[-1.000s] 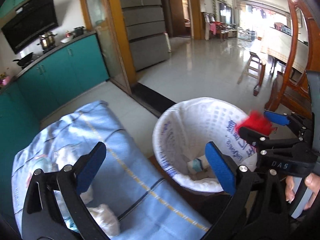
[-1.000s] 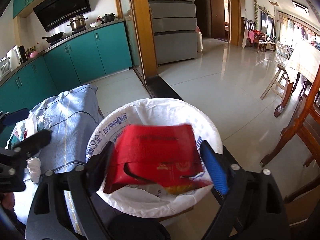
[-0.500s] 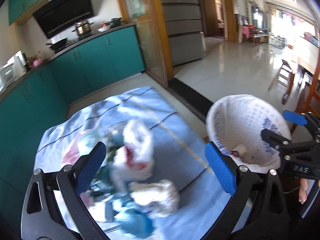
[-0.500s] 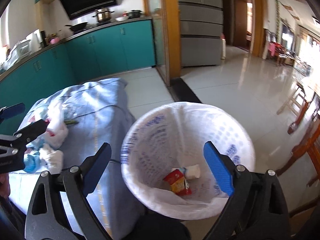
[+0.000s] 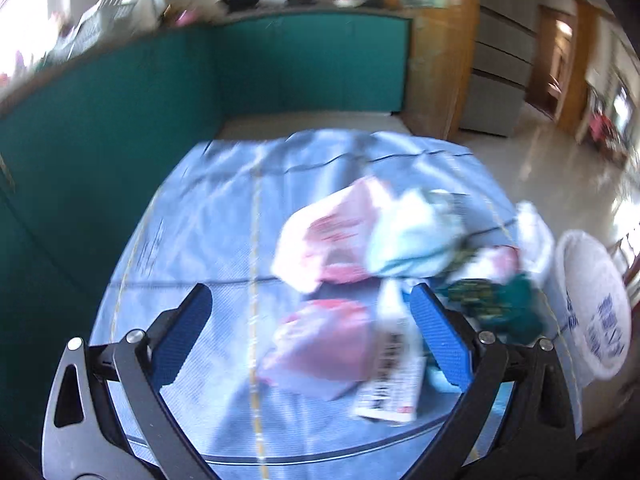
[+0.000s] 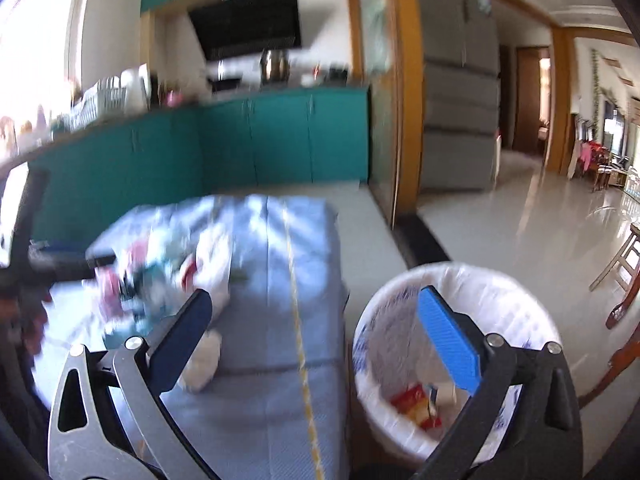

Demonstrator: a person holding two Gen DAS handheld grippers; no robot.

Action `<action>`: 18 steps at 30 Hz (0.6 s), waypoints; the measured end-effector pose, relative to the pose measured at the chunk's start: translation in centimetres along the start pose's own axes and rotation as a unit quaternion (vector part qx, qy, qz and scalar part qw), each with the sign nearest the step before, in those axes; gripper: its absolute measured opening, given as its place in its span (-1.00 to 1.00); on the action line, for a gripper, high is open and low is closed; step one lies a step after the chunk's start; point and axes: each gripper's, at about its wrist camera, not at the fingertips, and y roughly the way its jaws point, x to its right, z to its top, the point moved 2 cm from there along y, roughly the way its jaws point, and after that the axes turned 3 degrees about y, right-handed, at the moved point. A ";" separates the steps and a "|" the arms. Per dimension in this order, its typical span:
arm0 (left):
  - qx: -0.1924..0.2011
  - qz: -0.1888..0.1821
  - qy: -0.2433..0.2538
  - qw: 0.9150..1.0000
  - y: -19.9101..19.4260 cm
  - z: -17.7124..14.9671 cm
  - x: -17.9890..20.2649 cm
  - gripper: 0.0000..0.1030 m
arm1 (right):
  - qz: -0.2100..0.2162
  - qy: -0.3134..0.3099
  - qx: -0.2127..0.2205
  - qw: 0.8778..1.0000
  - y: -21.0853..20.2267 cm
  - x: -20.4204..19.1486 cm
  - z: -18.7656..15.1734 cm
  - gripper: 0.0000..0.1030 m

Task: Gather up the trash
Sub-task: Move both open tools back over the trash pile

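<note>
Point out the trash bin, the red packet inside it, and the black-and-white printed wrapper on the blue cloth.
trash bin (image 6: pixel 400 300): right wrist view, on its white-lined far rim.
red packet (image 6: pixel 414 400): right wrist view, on its red face.
printed wrapper (image 5: pixel 394 376): left wrist view, on its printed middle.

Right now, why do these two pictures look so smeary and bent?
Left wrist view: motion blur smears the trash pile on the blue cloth; window glare whitens the top-left corner. Right wrist view: blurred too; the fisheye lens bows the wooden door frame, though the bin reads clearly.
</note>
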 end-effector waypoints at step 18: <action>-0.032 -0.063 -0.053 0.996 0.7 -2.5 -3.9 0.92 | 0.099 -0.111 -0.105 0.983 7.2 -12.5 -2.5 0.82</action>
